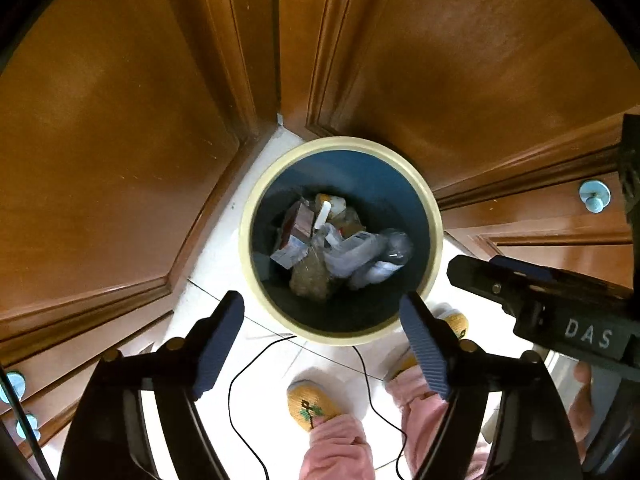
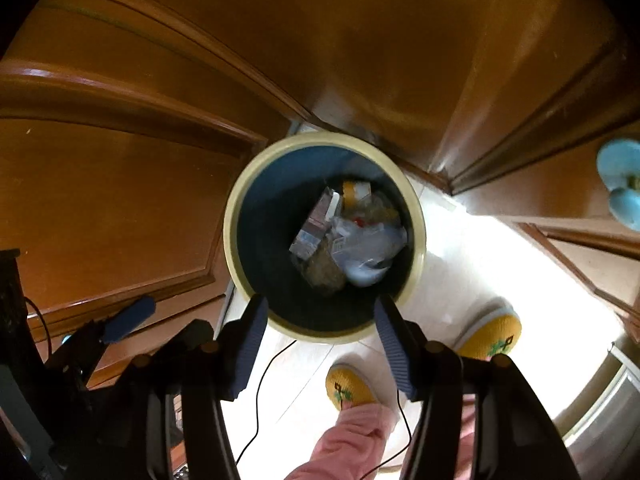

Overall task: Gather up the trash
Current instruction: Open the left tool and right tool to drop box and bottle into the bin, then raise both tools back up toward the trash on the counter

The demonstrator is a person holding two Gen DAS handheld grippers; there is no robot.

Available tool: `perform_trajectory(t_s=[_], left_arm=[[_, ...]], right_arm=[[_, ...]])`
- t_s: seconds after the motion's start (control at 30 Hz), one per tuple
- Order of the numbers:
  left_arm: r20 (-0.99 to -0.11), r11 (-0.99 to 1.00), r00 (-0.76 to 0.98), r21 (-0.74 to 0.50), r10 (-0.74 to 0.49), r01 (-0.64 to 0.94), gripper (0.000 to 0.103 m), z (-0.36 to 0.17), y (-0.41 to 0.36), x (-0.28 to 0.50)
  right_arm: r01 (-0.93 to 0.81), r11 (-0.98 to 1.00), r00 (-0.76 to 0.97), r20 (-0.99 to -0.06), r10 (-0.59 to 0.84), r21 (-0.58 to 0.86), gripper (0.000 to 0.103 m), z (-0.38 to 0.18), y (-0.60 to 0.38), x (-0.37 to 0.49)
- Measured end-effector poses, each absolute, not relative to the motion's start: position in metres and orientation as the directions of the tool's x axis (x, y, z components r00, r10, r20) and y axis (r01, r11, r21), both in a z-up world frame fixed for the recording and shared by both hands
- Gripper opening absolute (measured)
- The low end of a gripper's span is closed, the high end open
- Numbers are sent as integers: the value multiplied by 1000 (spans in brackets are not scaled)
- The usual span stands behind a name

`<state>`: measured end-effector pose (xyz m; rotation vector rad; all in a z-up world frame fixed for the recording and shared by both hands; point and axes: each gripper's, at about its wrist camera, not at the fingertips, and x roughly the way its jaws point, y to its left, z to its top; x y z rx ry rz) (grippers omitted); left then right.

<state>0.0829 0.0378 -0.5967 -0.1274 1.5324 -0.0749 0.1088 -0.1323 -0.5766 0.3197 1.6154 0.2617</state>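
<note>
From the left wrist view, the left gripper point(image 1: 322, 314) hangs above the near rim of the bin point(image 1: 256, 204), its jaws spread wide with nothing between them, so whatever it had to drop looks to be already down. Inside the bin lies the trash point(image 1: 340, 244): a small carton, crumpled clear plastic, a brownish lump and a yellow-and-white cup toward the far wall (none of it can be told apart as the newest piece). The right gripper point(image 1: 464, 270) reaches in just right of the bin, seen side-on here. Below the bin's near rim are a thin black cable point(image 1: 230, 392) on the white floor and two yellow slippers point(image 1: 310, 404) under pink trouser legs; wooden cabinet doors point(image 1: 100, 128) close in behind the bin on both sides. From the right wrist view, the right gripper point(image 2: 320, 310) also stands over the bin's point(image 2: 228, 216) near rim, jaws apart and empty, the same trash point(image 2: 348, 240) heaped toward the far right of the bin. I judge this drop finished; any litter still to gather lies outside both views. The cable point(image 2: 260, 396) trailing near the bin's foot and the slippers point(image 2: 350, 386) are what might snag a step back.
</note>
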Motion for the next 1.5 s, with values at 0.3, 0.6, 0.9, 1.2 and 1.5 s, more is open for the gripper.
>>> perform_trajectory(t_s=[0.3,0.6,0.9,1.2,1.5], left_arm=[[-994,994,32,-106,-105,-39,79,-590,38,76],[-993,991,53,-111,-107,-78,79,-555,41,68],[-971,984,211,-137,-111,-113,79,-411,50,58],[-897,980,413,-191,-155,-48,89,-228,45,44],[-805,971,547,-227,-230,73,90,-93,24,45]], right_arm=[[44,933,-29,-933,358,356,56,-570,-135,97],[24,940,56,-939,338,340,56,-520,-147,80],[7,936,151,-926,346,351,56,-397,-169,54],[-52,944,320,-890,324,326,56,-234,-190,29],[-35,953,523,-807,274,301,56,-96,-226,4]])
